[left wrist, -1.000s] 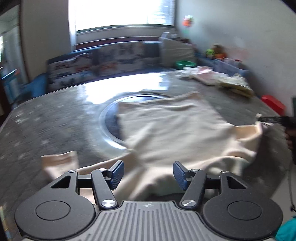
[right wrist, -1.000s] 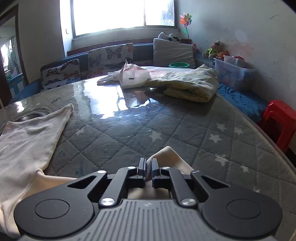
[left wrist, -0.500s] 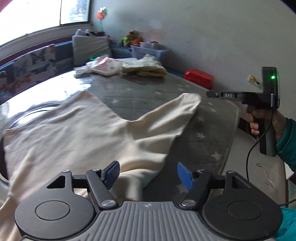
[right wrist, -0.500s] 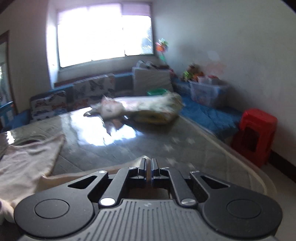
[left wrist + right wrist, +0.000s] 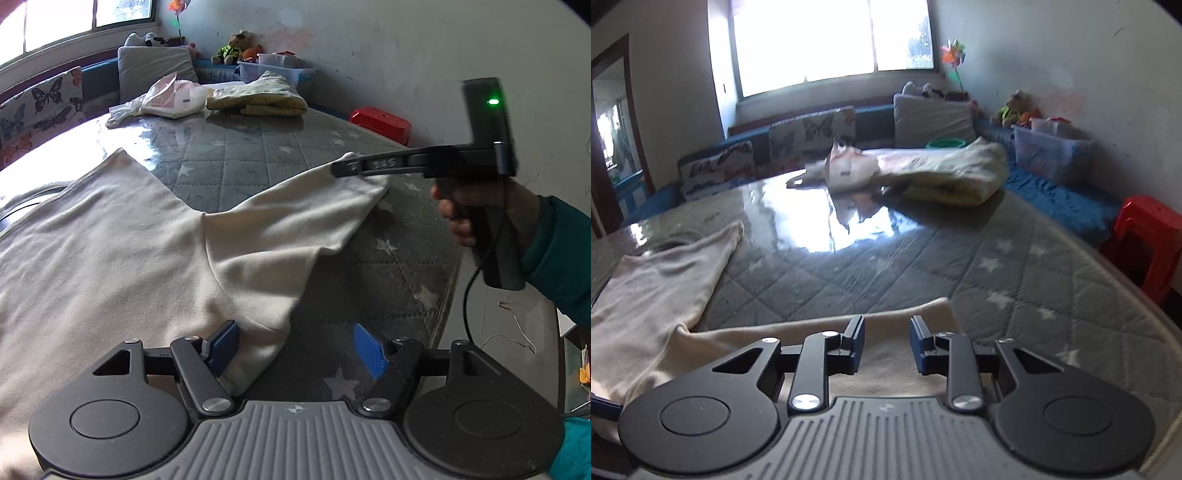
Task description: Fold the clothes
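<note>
A cream shirt [image 5: 110,251] lies spread on the round table [image 5: 258,158], which has a grey quilted star cover. One sleeve [image 5: 303,214] stretches out to the right. My left gripper [image 5: 295,341] is open low over the shirt's near edge, a fold of cloth beside its left finger [image 5: 221,343]. In the left wrist view my right gripper [image 5: 343,168], held by a hand in a teal sleeve, has its tips over the sleeve's cuff. In its own view the right gripper [image 5: 887,334] has its jaws opening. The sleeve [image 5: 897,365] lies flat under the gap, and the pads do not press it.
At the table's far side lie a folded yellowish blanket [image 5: 258,101] and a white plastic bag [image 5: 166,99]. A red stool [image 5: 1145,236] stands off the right edge. Cushions [image 5: 812,133] and a clear storage box [image 5: 1049,151] line the bench behind.
The left gripper swung right, from the shirt's body to the sleeve side. The right gripper, earlier shut on the sleeve cuff, has opened and the sleeve lies flat.
</note>
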Tool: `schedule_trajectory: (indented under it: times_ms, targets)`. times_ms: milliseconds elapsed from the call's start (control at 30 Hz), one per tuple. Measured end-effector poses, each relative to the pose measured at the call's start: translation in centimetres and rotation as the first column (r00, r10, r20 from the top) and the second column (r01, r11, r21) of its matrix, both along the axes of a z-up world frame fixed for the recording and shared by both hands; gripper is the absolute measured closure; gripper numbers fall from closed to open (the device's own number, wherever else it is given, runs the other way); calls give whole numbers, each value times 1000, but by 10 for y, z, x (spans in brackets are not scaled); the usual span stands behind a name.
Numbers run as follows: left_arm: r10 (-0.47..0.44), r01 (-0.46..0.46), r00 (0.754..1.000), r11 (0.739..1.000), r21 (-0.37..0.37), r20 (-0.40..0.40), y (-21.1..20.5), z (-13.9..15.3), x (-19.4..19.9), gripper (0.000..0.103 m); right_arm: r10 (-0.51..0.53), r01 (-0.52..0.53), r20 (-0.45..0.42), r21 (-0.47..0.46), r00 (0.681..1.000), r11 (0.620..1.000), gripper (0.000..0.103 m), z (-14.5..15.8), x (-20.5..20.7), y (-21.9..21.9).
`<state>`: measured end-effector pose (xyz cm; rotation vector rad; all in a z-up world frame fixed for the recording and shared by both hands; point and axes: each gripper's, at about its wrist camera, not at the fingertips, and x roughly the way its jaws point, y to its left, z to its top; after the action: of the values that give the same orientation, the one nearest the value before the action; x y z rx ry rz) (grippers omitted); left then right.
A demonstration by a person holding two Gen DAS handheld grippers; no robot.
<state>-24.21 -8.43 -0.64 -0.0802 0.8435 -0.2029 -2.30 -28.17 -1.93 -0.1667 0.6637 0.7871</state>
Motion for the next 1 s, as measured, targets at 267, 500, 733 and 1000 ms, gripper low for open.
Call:
schedule_trajectory:
  times_ms: [267,500,733,1000]
  targets:
    - [65,-64,997,998,-22,52,29,22,-49,31,52,-50,72,-30,996,998,69,14,-8,0]
    - [223,-223,975,974,43,11,70,28,-104,32,378,-379,110,-20,919,925,61,47,-65,14]
    - [237,-234,971,968,88,-16,76,16,-113,42,703,-695,93,-106,705,711,61,43,-143,47]
    - [270,-268,963,960,84,-22,77,11,-108,73,847,-804,149,-267,510,531,61,24,-192,55]
